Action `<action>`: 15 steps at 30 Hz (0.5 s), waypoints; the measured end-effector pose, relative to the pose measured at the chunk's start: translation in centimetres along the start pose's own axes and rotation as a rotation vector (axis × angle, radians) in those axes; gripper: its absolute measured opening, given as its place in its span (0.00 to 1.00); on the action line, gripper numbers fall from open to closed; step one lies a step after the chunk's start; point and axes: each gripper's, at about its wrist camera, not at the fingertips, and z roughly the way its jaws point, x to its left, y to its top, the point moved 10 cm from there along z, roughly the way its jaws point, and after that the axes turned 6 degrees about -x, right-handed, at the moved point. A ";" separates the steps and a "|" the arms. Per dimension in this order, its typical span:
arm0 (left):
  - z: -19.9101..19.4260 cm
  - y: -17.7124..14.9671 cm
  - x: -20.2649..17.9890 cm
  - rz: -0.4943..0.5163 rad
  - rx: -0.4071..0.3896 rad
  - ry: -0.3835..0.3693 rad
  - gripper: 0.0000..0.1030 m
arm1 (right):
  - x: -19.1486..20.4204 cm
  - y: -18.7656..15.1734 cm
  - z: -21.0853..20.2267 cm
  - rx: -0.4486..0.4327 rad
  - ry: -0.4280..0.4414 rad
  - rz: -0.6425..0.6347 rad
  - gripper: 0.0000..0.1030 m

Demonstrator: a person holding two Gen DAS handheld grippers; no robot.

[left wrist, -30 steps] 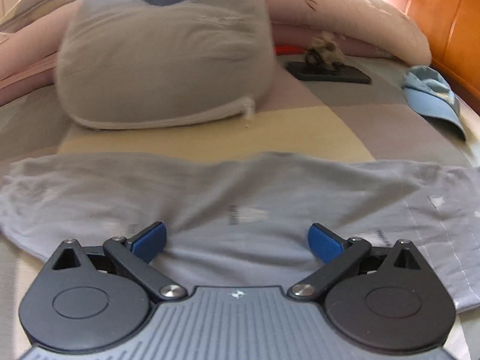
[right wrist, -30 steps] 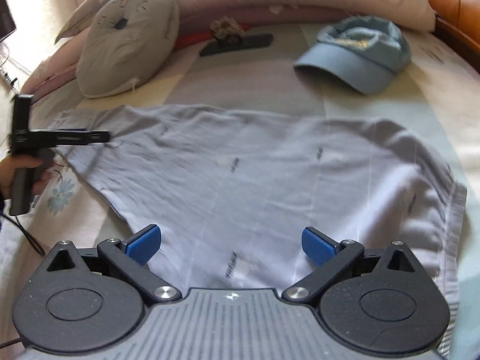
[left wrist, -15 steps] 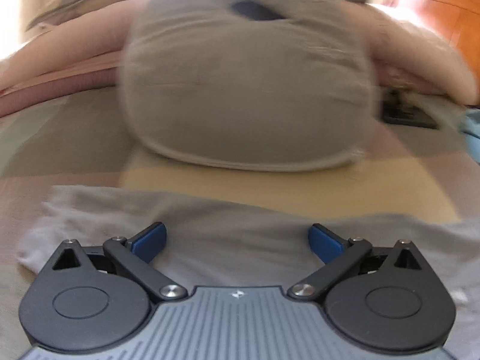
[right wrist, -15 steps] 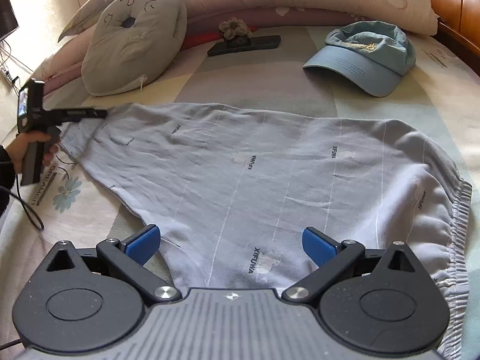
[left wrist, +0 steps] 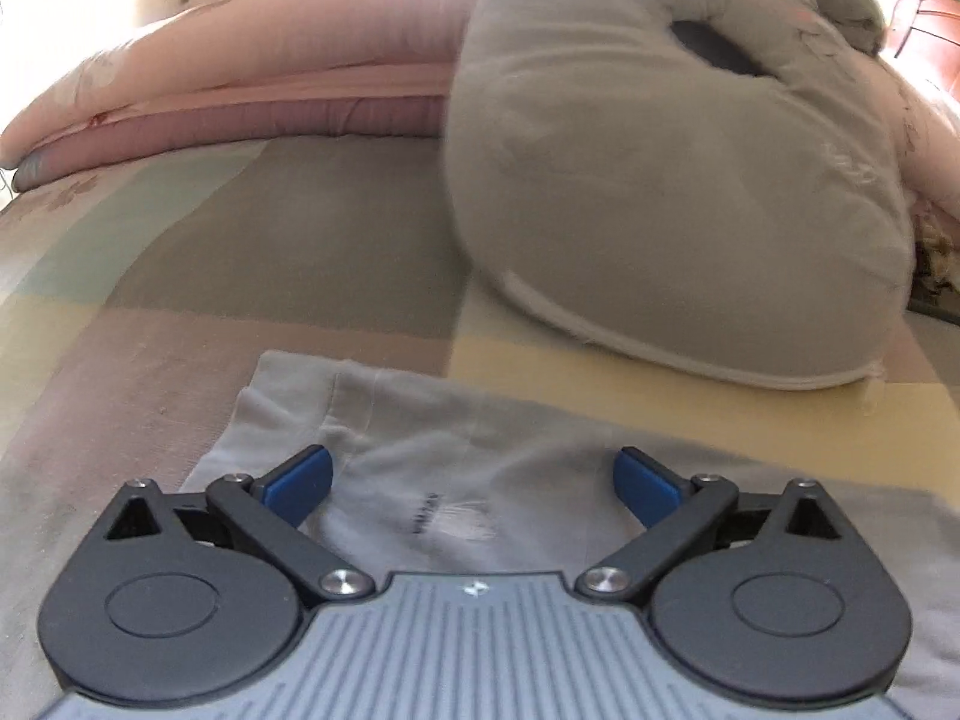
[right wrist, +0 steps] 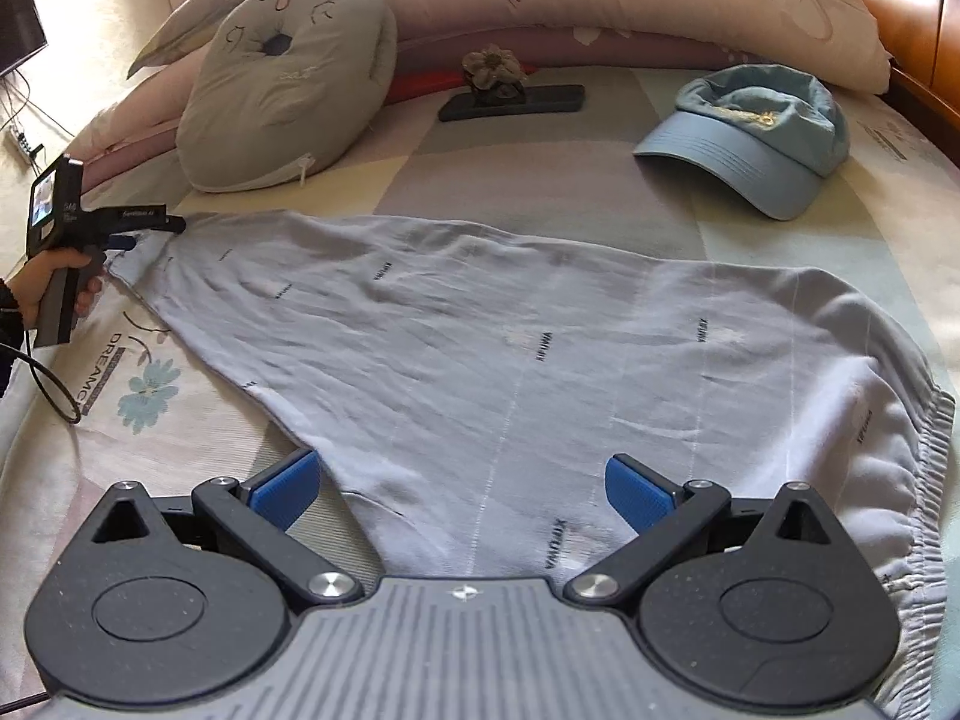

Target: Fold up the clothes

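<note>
Right gripper [right wrist: 459,489]: jaws apart, blue pads straddling the lower edge of the grey trousers [right wrist: 510,348], which lie spread flat across the bed [right wrist: 780,252]; small dark lettering repeats over the cloth, too small to read; the bedsheet reads "DREAM" beside a blue flower; left gripper [left wrist: 474,483]: jaws apart over the trouser-leg cuff, held by a hand [right wrist: 51,282] at the far left; against one second ago, its view has swung left, the grey cushion [left wrist: 678,180] now nearer and right of centre; a blue cap [right wrist: 750,132] lies well beyond the waistband.
</note>
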 end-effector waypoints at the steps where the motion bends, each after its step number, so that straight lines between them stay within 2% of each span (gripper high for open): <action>1: -0.6 0.1 -1.4 0.029 -0.003 -0.045 0.96 | 0.3 0.0 -0.1 -0.003 0.011 0.000 1.00; 4: -2.7 -0.3 -6.8 0.103 0.014 -0.199 0.96 | 1.0 0.2 -0.1 -0.010 0.043 0.001 1.00; 6: -4.2 -0.6 -11.6 0.140 0.039 -0.344 0.96 | 1.4 0.3 -0.1 -0.016 0.056 -0.005 1.00; 9: -6.6 -1.0 -19.3 0.129 0.105 -0.596 0.97 | 1.6 0.4 -0.2 -0.028 0.067 -0.001 1.00; 11: -7.3 -1.4 -23.4 0.079 0.160 -0.730 0.97 | 1.4 0.2 -0.4 -0.035 0.077 0.016 1.00; 12: -7.4 -1.6 -25.2 0.052 0.187 -0.783 0.97 | 1.2 0.1 -0.5 -0.038 0.081 0.027 1.00; 15: -6.5 -3.1 -28.4 0.005 0.270 -0.834 0.97 | 0.4 -0.4 -0.8 -0.042 0.086 0.064 1.00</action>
